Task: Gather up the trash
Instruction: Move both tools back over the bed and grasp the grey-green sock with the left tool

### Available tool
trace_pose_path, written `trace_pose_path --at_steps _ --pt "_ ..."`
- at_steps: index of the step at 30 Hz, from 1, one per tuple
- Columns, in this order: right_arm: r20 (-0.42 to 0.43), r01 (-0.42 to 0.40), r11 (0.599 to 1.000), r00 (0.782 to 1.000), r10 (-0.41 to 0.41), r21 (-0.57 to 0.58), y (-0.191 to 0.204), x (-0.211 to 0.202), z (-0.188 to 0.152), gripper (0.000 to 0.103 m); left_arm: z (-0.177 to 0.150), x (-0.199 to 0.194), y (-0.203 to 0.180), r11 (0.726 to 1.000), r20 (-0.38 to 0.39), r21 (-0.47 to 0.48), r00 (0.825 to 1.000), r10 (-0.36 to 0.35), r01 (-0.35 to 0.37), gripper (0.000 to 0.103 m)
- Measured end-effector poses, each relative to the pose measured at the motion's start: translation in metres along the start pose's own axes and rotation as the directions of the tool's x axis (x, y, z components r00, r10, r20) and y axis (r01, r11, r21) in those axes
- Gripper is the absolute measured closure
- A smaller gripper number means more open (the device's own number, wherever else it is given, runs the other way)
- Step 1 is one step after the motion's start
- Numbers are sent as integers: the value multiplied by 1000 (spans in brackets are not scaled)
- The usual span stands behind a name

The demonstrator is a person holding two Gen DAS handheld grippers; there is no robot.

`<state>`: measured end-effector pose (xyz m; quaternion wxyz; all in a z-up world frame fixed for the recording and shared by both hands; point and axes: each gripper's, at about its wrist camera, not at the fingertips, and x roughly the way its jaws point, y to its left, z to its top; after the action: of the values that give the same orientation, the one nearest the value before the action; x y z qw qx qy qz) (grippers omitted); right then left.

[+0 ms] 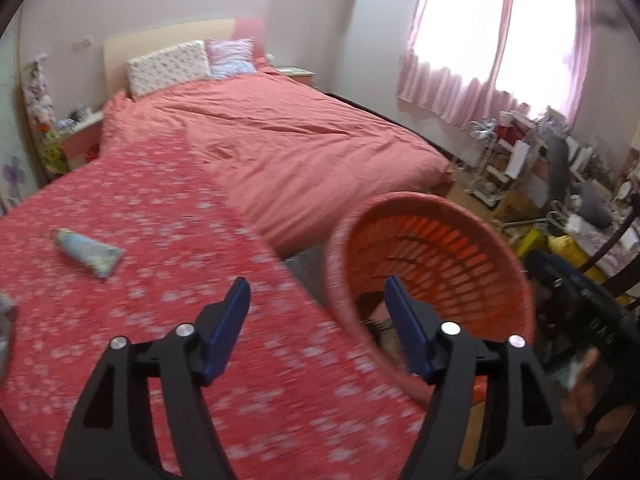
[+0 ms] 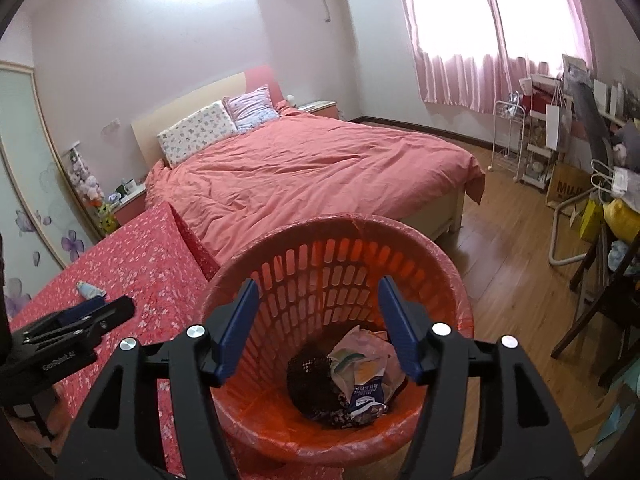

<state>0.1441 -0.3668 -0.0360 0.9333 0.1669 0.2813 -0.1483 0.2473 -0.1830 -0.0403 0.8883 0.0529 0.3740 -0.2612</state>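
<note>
We held the right gripper (image 2: 314,308) over the mouth of the orange basket (image 2: 440,276), its blue fingers (image 2: 239,324) spread wide with nothing between them. The basket was a round plastic one with slotted walls and a thin clear liner folded over its rim. Straight below and a little ahead of that gripper, at the bottom of the basket, lay the trash: a crumpled wrapper (image 2: 362,372) in pale pink, white and blue with small print on it, and just left of it, touching, a dark netted lump (image 2: 306,376).

Our left gripper (image 1: 318,320) stood wide too, and empty, over the table with the red flowered cloth (image 1: 160,216). The left wrist view was blurred, so fine detail on the cloth was lost. Ahead of it and well to its left lay a squeezed tube (image 1: 86,252) on the cloth, pale blue and white, flattened and crimped at the end nearer the gripper, with a cap at the far end. It lay flat, apart from the fingers. The basket (image 1: 404,208) stood just to the right of this gripper, off the table's edge, its rim passing behind the right finger (image 1: 408,332).

From the right wrist we saw the left gripper (image 2: 120,306) low on the left, and the tube (image 2: 91,289) just beyond its tip; whether they touched there we could not tell. Beyond both grippers stood a bed with a salmon cover (image 2: 320,168).
</note>
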Motion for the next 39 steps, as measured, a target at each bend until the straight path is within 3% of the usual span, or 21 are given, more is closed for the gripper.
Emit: trace_pose_path --at_steps 5,11,19,22,24,27,34,39 --pt "-14 -6 1000 1000 6 -30 16 1 -5 41 -14 -19 43 995 -1 -26 995 95 -95 25" --pt "-33 -8 996 999 5 -83 41 0 -12 41 -35 -41 113 968 -26 -102 973 228 -229 22" --pt "-54 -40 989 998 33 -142 81 1 -25 41 -66 -79 218 882 -74 -250 916 394 -399 22" --pt "-64 -58 986 997 48 -159 97 3 -31 35 -73 -89 254 848 -92 -292 895 436 -443 22" --pt "-69 -73 983 996 62 -168 106 2 -33 33 -76 -91 271 832 -105 -311 887 450 -459 22" --pt "-82 -94 978 993 80 -186 118 4 -36 33 -79 -89 290 824 -122 -335 889 442 -456 22" --pt "-107 -132 967 988 111 -219 143 7 -40 32 -71 -73 302 827 -142 -334 891 431 -453 23" --pt "-122 -158 955 984 131 -252 163 9 -43 32 -64 -54 303 832 -173 -307 887 428 -462 32"
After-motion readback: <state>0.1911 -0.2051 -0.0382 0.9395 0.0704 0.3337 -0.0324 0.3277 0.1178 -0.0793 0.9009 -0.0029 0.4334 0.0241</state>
